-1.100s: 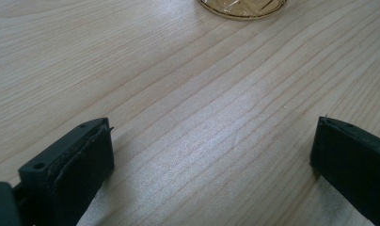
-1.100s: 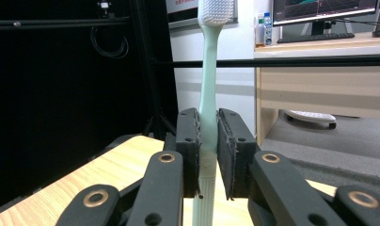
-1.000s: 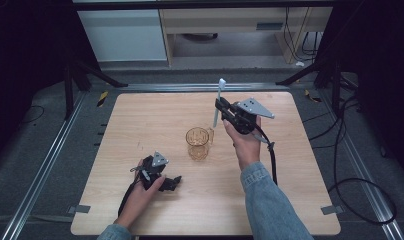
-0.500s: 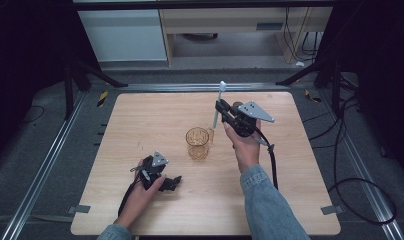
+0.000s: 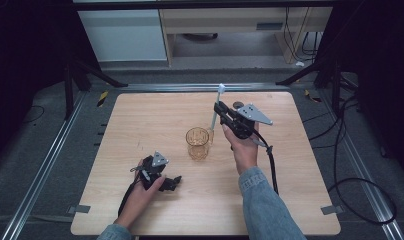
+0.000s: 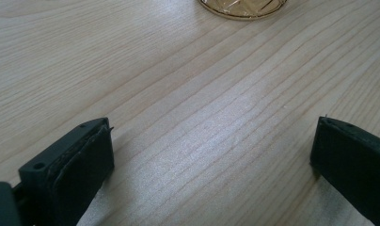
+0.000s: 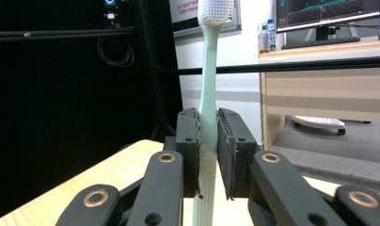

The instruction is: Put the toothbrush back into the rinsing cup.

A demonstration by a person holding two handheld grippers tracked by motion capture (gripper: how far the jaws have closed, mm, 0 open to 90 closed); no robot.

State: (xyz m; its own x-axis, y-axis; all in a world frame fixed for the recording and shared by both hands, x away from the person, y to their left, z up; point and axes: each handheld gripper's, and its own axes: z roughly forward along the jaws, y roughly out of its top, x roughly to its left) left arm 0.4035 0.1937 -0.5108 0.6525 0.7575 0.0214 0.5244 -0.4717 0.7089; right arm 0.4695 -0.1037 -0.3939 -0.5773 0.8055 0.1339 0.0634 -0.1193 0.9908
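Wooden table (image 5: 140, 120) carries one amber glass (image 5: 198, 143); right tool (image 5: 221, 109) pinches one toothbrush (image 5: 216, 107), left tool (image 5: 174, 182) spread.

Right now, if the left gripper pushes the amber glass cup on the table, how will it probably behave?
The glass cup looks taller than wide, so a push near its rim may tip it; a low push would more likely slide it on the smooth wooden table. It seems to be patterned glass, so probably stiff, fairly heavy and breakable. The left gripper rests open nearby.
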